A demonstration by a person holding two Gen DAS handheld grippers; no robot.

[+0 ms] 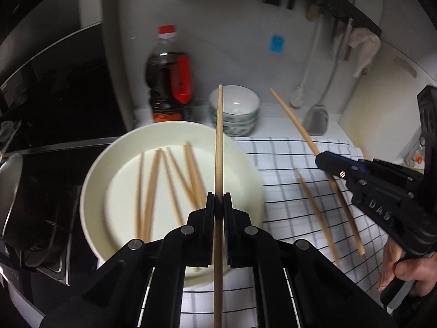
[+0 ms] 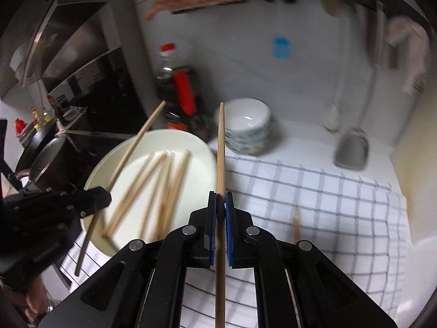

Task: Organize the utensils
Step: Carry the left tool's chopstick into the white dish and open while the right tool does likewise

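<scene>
My left gripper is shut on a wooden chopstick that points forward over a white plate; it also shows at the left of the right wrist view. Several chopsticks lie on the plate, also seen in the right wrist view. My right gripper is shut on another chopstick, held above the checked cloth; it shows at the right of the left wrist view. One loose chopstick lies on the cloth.
A dark sauce bottle and stacked patterned bowls stand behind the plate. A metal spatula hangs at the back wall. A black stove with a pot lies to the left.
</scene>
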